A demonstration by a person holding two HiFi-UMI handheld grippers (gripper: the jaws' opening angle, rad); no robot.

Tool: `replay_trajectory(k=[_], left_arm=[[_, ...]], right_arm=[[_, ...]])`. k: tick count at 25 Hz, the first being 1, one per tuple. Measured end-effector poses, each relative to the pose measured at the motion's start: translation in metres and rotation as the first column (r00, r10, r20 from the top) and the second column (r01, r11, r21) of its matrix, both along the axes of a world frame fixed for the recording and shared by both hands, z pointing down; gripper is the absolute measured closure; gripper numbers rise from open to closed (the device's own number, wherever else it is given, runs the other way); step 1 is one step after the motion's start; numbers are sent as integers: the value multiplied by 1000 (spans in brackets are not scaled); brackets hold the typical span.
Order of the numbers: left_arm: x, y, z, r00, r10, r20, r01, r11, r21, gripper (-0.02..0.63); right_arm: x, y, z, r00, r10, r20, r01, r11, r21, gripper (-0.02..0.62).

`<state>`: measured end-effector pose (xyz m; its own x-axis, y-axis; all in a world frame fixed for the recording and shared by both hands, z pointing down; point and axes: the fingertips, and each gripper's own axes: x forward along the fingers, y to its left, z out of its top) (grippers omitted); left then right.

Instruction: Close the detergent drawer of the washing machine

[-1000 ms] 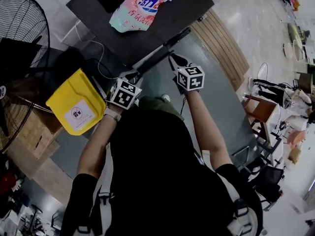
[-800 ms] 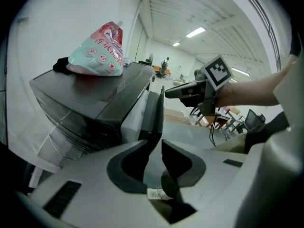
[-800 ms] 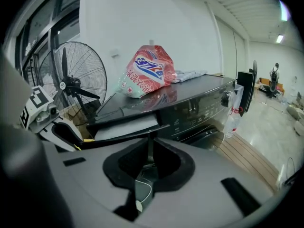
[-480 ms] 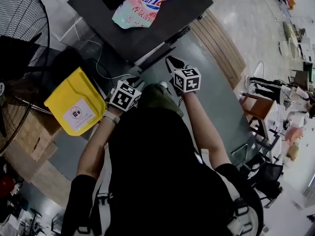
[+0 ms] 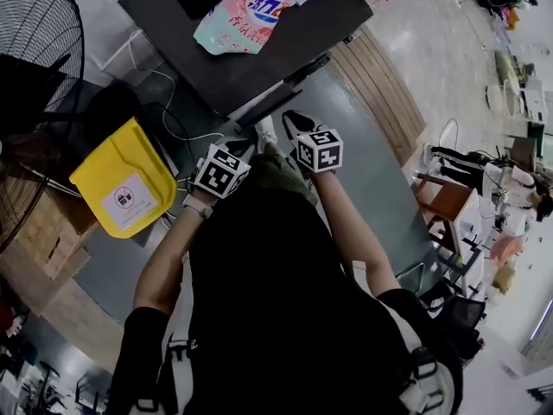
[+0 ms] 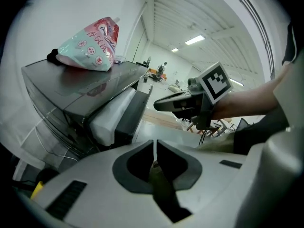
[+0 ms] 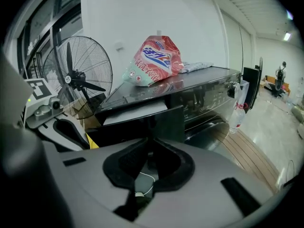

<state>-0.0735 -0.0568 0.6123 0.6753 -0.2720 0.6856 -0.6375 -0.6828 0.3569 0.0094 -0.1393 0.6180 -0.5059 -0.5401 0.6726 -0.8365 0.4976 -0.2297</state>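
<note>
Dark glossy plastic is what you are up against: the detergent drawer (image 7: 142, 122) stands pulled out from the upper front of the washing machine (image 7: 199, 87), at its corner on the fan's side, with its dark front panel facing you and its pale tray showing behind it. Your right gripper (image 7: 151, 142) points straight at that panel with its jaws clenched together and nothing between them, near the panel but, as far as I can judge, not yet touching it. Your left gripper (image 6: 155, 146) hangs off to the drawer's side; its jaws have just been closing, they now stand almost together, and nothing lies between them either. The drawer looks like a light, stiff part that should run on its slides, so I judge it wants a push, not a grip. Set the closed tips flat against the middle of the front panel and press straight along the line of travel; a push near one edge could skew it and make it bind. That smooth face is likely to be slippery, so keep the tips square to it. The detergent pouch (image 7: 154, 61) lying on top of the machine is soft and clear of the drawer's path, so leave it alone.
</note>
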Motion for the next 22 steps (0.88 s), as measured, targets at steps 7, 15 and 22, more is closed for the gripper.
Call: replay_trajectory(k=[7, 15, 22], left_arm=[[20, 0, 8, 1000, -23, -14, 22, 999, -48, 587], [29, -7, 12, 991, -115, -65, 106, 986, -131, 595], [27, -17, 16, 975, -211, -71, 202, 972, -119, 595]], right_arm=[[1, -15, 3, 996, -87, -27, 88, 996, 2, 555], [-1, -20, 4, 983, -184, -25, 184, 983, -11, 558], [-1, -23, 6, 962, -266, -61, 266, 964, 2, 572]])
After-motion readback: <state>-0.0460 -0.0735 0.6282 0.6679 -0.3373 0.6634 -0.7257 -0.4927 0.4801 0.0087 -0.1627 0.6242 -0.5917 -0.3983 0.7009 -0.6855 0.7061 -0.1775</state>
